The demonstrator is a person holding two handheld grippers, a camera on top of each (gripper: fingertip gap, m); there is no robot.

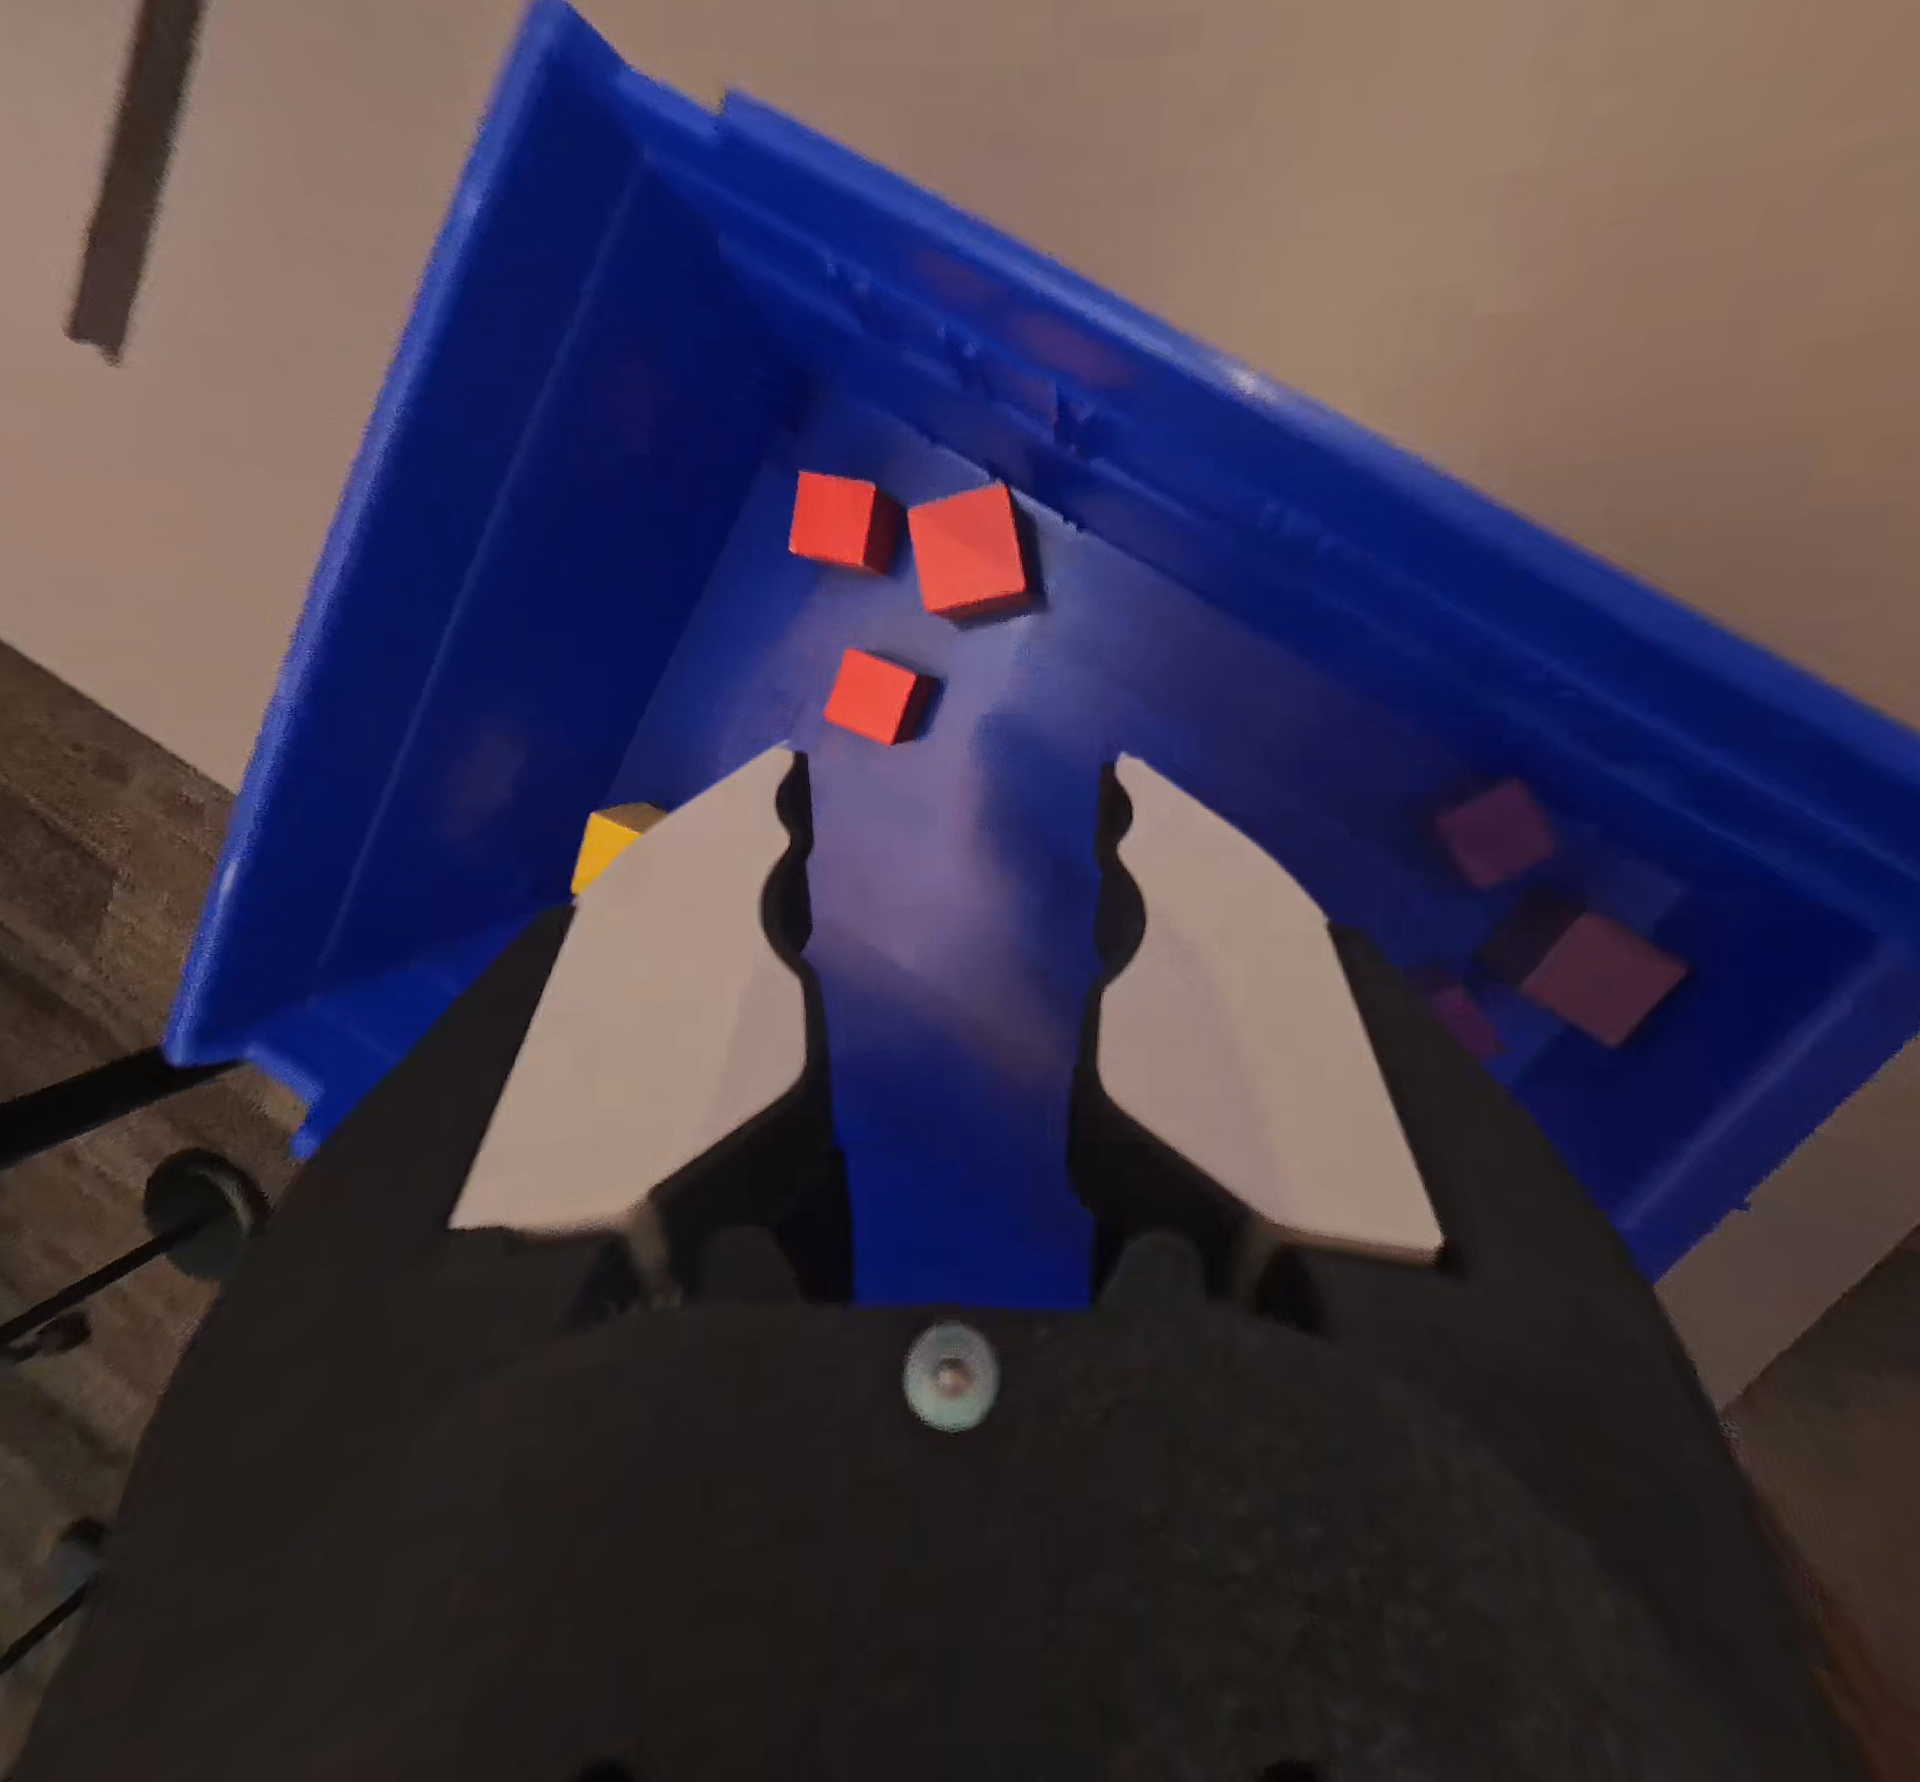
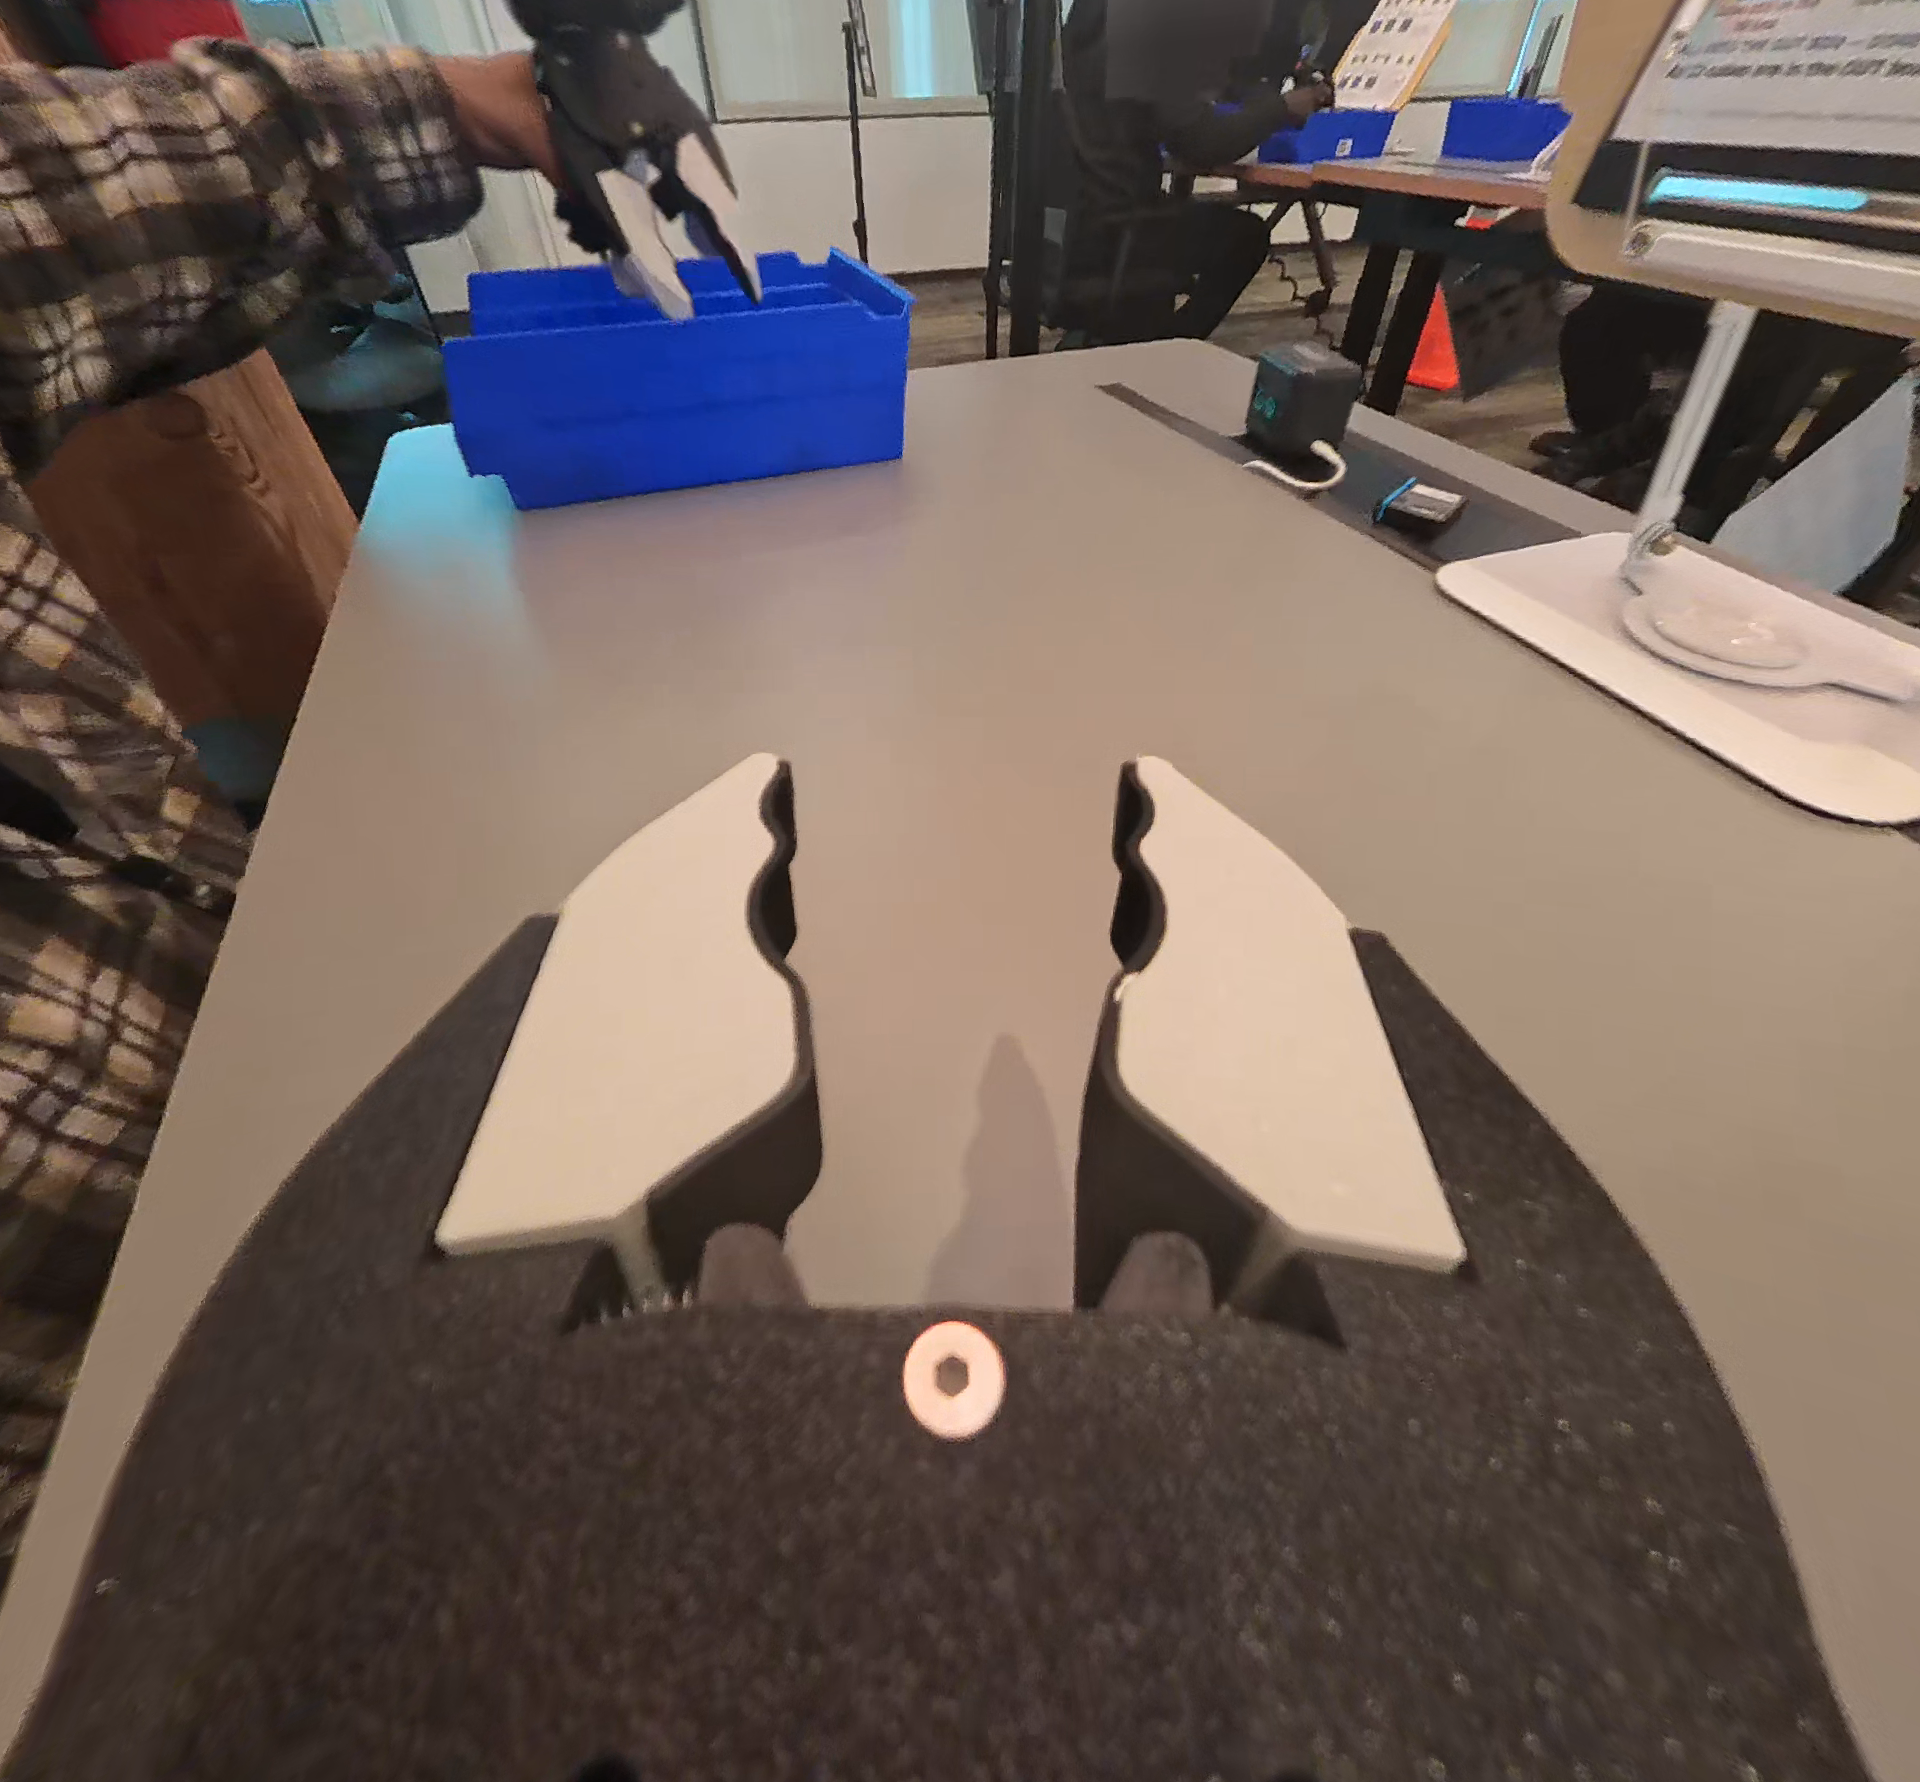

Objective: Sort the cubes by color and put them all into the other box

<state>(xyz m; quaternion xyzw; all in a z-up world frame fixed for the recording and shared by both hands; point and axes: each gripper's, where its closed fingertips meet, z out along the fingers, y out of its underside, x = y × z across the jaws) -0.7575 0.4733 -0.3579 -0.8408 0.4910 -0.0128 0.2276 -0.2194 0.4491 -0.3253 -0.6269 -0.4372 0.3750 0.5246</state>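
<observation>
Left gripper (image 1: 951,766) is hovering over the blue box (image 1: 582,527), fingers spread and holding nothing. Inside the box three red cubes (image 1: 966,548) are sitting near the far corner, two almost touching and the third just in front of them; a yellow cube (image 1: 608,844) is showing partly behind the left finger; several purple cubes (image 1: 1600,974) are lying clustered toward the right end, blurred. Right gripper (image 2: 951,776) is resting low above the grey table (image 2: 1039,589), fingers spread, nothing between them. From this view the box is standing at the table's far left corner, well apart from the right gripper. Printed sheets on a stand (image 2: 1766,18) at right are bearing writing and a blue picture; the box itself is showing no legible label.
</observation>
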